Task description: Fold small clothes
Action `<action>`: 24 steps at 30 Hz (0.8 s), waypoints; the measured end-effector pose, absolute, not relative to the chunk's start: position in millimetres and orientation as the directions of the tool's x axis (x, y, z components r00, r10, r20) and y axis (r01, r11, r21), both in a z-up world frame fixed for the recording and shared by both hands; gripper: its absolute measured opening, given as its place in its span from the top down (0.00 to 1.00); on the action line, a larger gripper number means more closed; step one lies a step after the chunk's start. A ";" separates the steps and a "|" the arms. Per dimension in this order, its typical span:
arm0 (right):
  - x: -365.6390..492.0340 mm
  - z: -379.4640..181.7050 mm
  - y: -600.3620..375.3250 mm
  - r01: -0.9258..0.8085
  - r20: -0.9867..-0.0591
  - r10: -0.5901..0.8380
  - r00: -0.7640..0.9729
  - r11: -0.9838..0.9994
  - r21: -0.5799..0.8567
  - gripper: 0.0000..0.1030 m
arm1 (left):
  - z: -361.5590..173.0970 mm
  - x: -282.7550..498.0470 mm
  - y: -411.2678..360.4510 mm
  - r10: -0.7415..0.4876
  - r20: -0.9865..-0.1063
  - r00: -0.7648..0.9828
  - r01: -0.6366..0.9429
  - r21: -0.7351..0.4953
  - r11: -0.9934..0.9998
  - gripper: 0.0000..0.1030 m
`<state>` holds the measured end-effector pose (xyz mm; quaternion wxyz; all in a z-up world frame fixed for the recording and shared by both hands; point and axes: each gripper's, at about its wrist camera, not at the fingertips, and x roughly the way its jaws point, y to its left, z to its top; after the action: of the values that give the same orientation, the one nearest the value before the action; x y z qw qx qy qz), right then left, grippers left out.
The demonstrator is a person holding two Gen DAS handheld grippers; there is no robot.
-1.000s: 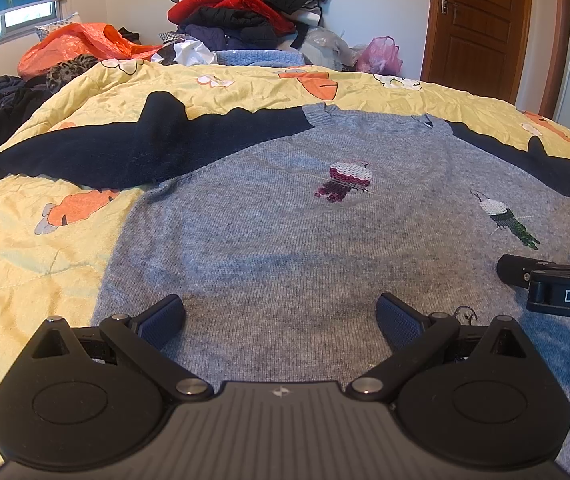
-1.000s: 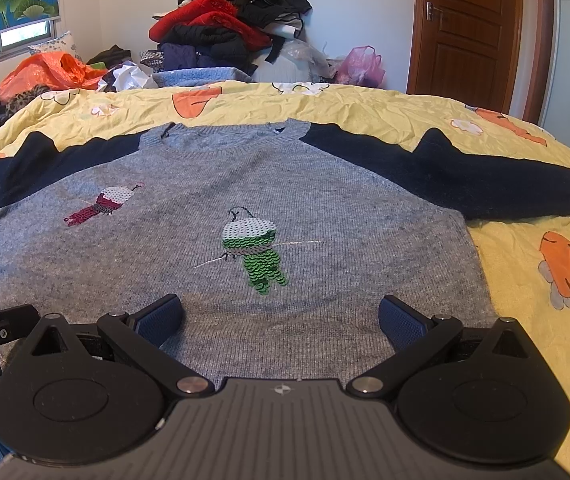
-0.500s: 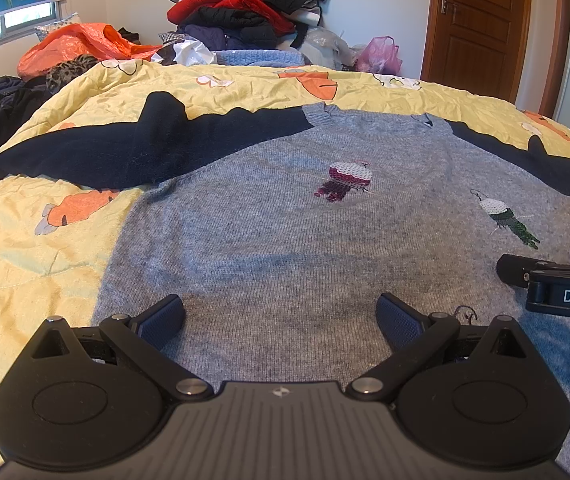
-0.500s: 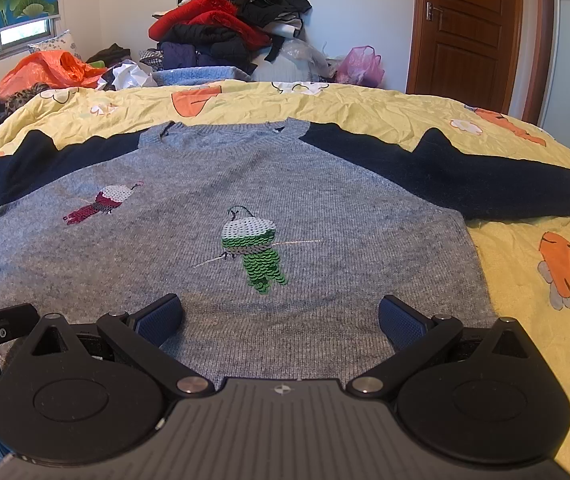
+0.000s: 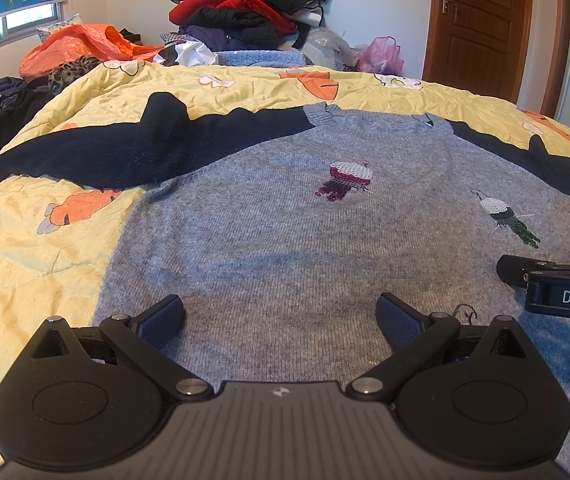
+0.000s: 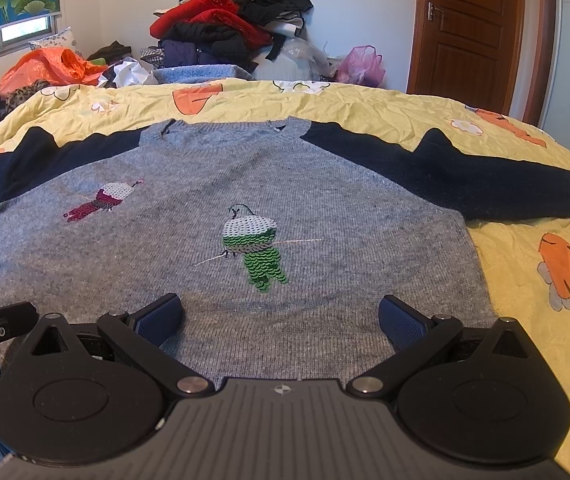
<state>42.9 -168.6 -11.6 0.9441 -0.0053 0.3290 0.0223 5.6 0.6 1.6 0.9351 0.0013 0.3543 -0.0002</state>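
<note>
Both tongs spread wide and empty over the near hem of the sweater.

Your left gripper (image 5: 281, 314) and right gripper (image 6: 281, 314) hover side by side with jaws parted, pinching nothing; whether the pads touch the knit is hard to tell from these low views. The grey sweater (image 5: 305, 240) lies flat, front up, in the middle of the bed, collar toward the far edge, both dark sleeves (image 5: 133, 148) stretched out toward the left and right edges. Nothing is folded yet. If you pinch only the top layer at the hem, the back may stay behind and the fold will bunch; the sequin birds (image 6: 255, 244) could snag a pad. The yellow quilt (image 6: 525, 248) is wrinkled and soft, so it may drag along. Beyond the far edge sits a clothes pile (image 5: 245, 12), with a wooden door (image 6: 469, 28) at the right.
</note>
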 end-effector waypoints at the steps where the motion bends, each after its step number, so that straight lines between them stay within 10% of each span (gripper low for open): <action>1: 42.7 -11.4 -168.6 -0.046 -0.622 0.039 0.782 0.999 0.005 0.00 | 1.8 6.3 0.5 0.000 -0.663 0.749 0.002 0.002 1.000 0.00; 24: 42.4 -10.5 -166.8 -0.061 -0.624 0.048 0.780 0.998 0.001 0.00 | 0.6 1.6 1.2 0.012 -0.657 0.754 -0.011 0.005 1.000 0.00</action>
<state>42.4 -166.8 -10.5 0.9433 -0.0096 0.3305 0.0289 1.6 1.2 0.6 0.9364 0.0002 0.3508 0.0061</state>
